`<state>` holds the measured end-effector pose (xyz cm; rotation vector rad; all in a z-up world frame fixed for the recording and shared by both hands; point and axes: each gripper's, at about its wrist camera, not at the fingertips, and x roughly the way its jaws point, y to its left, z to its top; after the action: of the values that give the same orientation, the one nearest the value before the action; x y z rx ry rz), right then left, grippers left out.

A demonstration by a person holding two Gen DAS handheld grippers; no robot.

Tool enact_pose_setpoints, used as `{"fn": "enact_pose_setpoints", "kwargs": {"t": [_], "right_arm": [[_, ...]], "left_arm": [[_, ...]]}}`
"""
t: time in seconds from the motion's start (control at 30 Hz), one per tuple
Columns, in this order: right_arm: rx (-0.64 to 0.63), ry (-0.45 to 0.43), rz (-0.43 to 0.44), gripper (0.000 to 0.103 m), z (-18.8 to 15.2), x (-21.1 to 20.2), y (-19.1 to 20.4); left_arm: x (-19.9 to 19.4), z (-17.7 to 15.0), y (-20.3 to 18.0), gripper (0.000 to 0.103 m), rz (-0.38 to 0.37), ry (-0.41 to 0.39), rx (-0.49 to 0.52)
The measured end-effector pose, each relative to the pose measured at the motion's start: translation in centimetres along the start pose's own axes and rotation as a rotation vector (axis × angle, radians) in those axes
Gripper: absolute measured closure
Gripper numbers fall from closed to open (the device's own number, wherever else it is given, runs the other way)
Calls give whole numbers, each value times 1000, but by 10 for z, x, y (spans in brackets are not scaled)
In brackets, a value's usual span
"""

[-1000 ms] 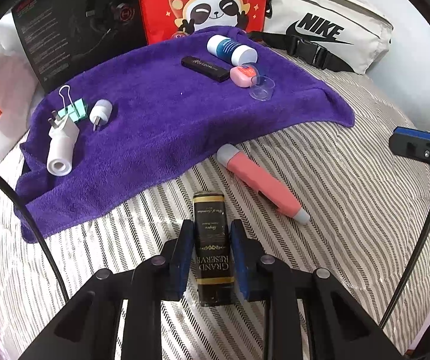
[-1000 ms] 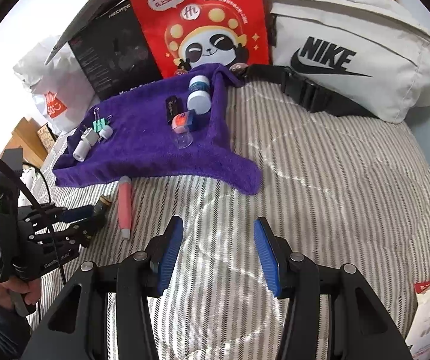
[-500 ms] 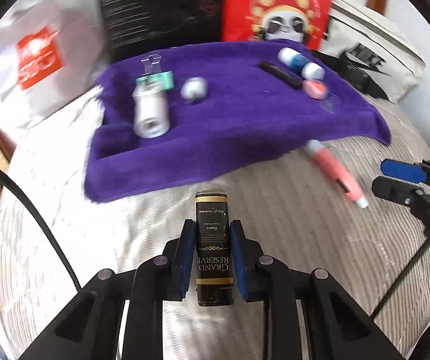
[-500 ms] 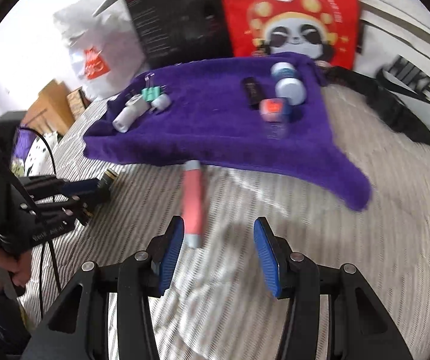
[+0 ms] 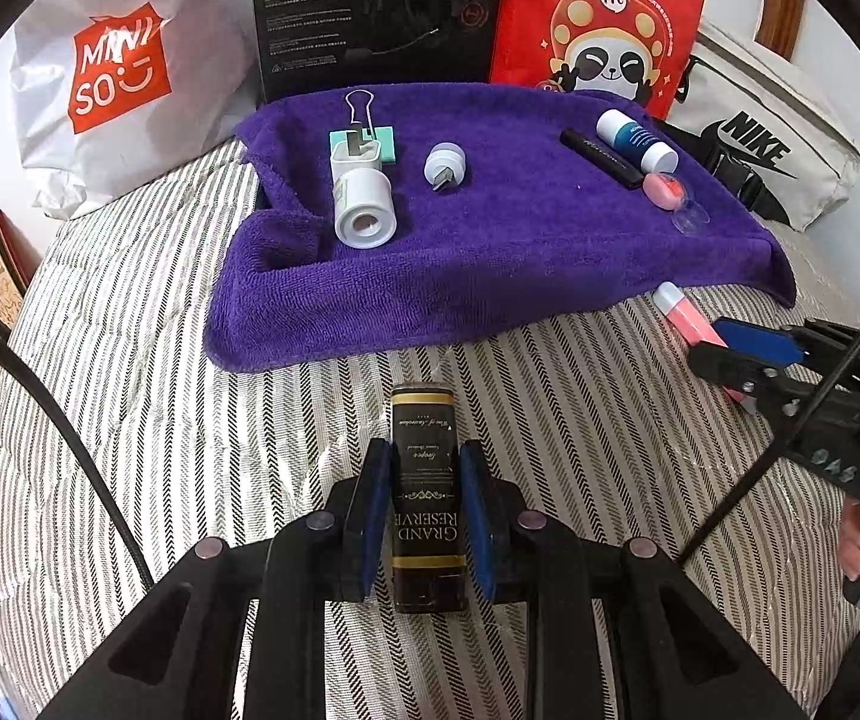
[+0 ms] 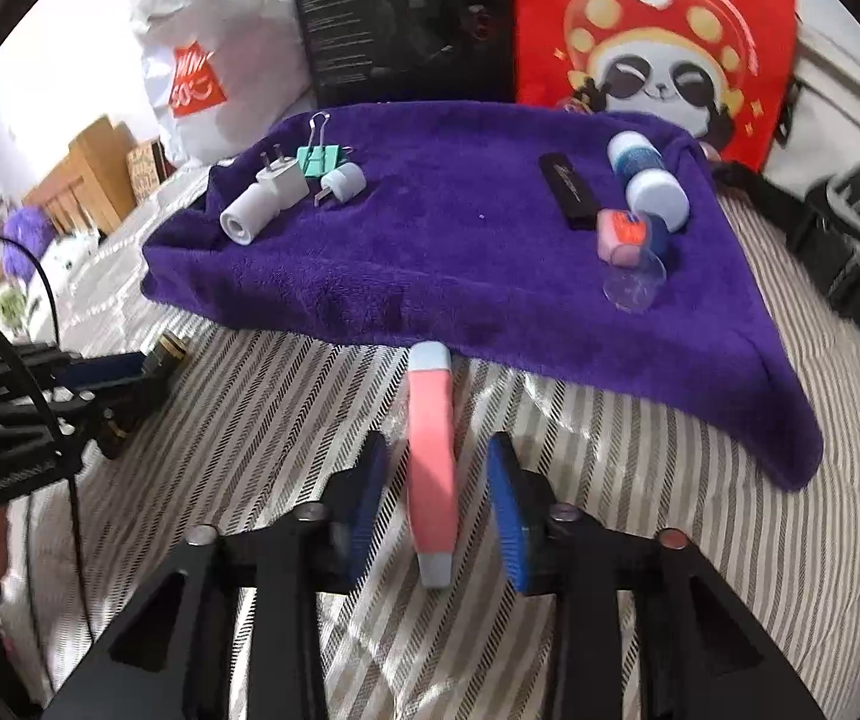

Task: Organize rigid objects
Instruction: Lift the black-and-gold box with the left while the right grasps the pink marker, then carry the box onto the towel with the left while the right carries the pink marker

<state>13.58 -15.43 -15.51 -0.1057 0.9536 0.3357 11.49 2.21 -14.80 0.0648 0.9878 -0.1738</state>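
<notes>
My left gripper point(image 5: 426, 516) is shut on a black and gold "Grand Reserve" box point(image 5: 423, 450), held over the striped bedcover in front of the purple towel point(image 5: 490, 264). A pink tube with pale blue ends point(image 6: 430, 420) lies on the bedcover at the towel's front edge. My right gripper point(image 6: 439, 468) straddles it with its jaws closing; a gap shows on each side of the tube. On the towel lie a white plug adapter point(image 5: 363, 204), a teal binder clip point(image 5: 387, 141), a small white plug point(image 5: 445, 165), a black stick point(image 5: 601, 157) and a blue-white bottle point(image 5: 637, 141).
Behind the towel stand a white Miniso bag point(image 5: 117, 78), a black carton point(image 5: 375, 12), a red panda bag point(image 5: 604, 18) and a white Nike bag point(image 5: 754, 138). A pink case with a clear cap point(image 6: 625, 240) lies at the towel's right. Wooden furniture point(image 6: 87, 180) is at the far left.
My right gripper came down over the pink tube and its jaws narrowed around it. My left gripper carried the black box sideways along the towel's front edge and has now stopped.
</notes>
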Motion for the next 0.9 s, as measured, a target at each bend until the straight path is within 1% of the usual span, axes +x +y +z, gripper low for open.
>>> {"fn": "enact_pose_setpoints", "kwargs": {"t": [0.07,0.1,0.2,0.3,0.47,0.57,0.7,0.8,0.9], "right_arm": [[-84,-18,-41,87,-1,2,9],[-103,-20,-36,87,-1,1,12],[-68,8,-26,87,-2,-2,8],[-79,36,-43,86,-3,-4,10],[-32,28,-46,86,-5,-3,9],[-31,31,-50,86,-4,-3,10],[-31,40,-58,86,-6,-4,11],[-19,24,-69,86,-5,-2,12],[-8,27,-60,86,-4,-2,10]], "left_arm": [[-1,-1,1,80,-5,-6,1],[-1,-2,2,80,-11,-8,-2],[-2,-3,5,80,-20,-14,-7],[-3,-5,4,80,-16,-24,-5],[-3,-6,4,80,-14,-41,-9],[-2,-4,5,80,-17,-26,-18],[-1,-3,-2,80,18,-25,4],[0,-2,-1,81,6,-31,-13],[-1,-1,2,81,-10,-25,-17]]}}
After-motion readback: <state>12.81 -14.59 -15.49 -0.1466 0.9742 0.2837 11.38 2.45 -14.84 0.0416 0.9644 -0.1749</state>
